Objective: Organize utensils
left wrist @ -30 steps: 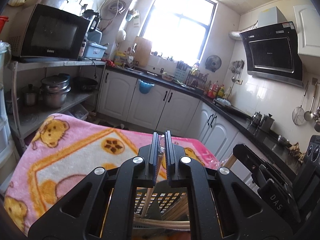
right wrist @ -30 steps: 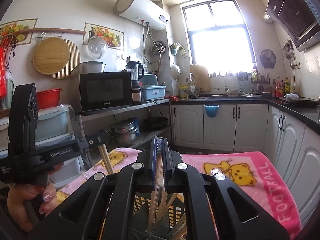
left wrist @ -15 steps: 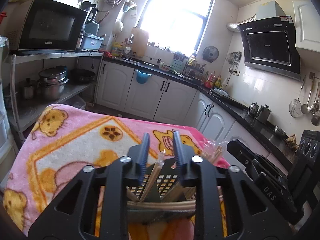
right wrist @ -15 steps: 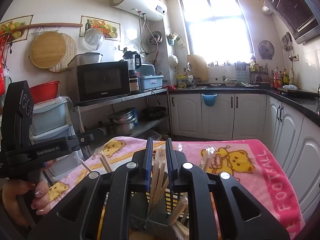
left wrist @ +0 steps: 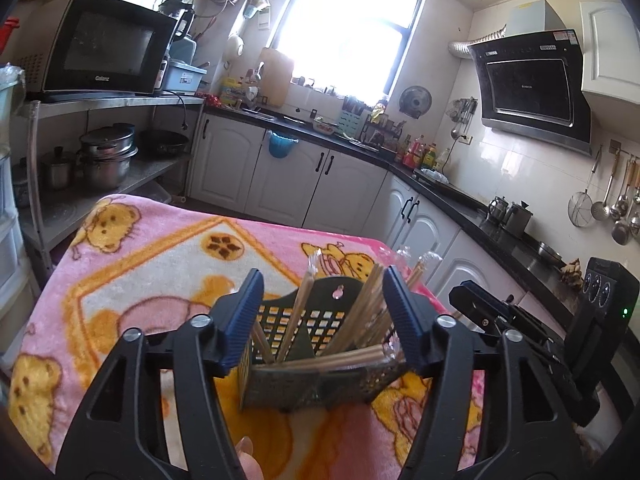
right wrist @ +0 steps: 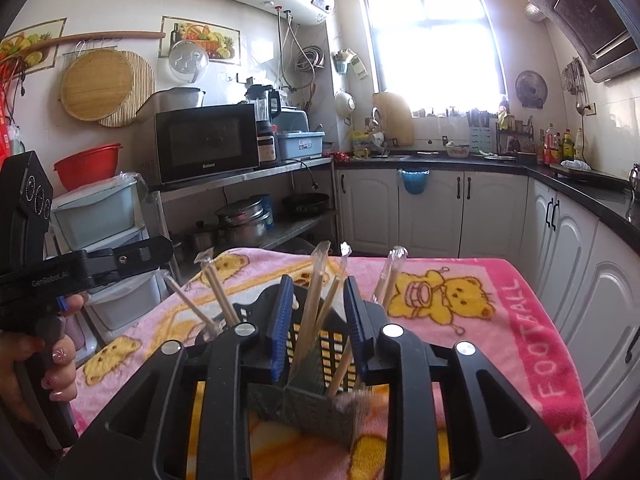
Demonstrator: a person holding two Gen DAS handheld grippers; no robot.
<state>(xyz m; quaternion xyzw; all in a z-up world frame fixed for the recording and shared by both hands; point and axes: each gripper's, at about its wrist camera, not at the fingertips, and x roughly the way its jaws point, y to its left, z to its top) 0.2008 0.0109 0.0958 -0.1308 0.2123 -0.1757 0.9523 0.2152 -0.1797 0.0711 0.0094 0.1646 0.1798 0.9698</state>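
Note:
A dark perforated utensil holder (left wrist: pixel 320 360) stands on the pink bear blanket (left wrist: pixel 140 272). It holds several wrapped wooden chopsticks (left wrist: pixel 304 304), and one pair lies across its rim. My left gripper (left wrist: pixel 324 320) is open, its jaws wide on either side of the holder's top. In the right wrist view the same holder (right wrist: pixel 316 392) stands with the chopsticks (right wrist: pixel 312 312) upright between the jaws of my right gripper (right wrist: pixel 316 320), which is open and empty.
The blanket (right wrist: pixel 480 312) covers the table. A metal shelf with a microwave (left wrist: pixel 104 44) and pots (left wrist: pixel 104 156) stands to the left. White cabinets (left wrist: pixel 296 176) and a black counter run along the back and right. The other gripper's body (left wrist: pixel 560 340) is at right.
Both grippers were shut on chopsticks a second ago. They opened and let the chopsticks drop into the holder, and both have pulled back a little.

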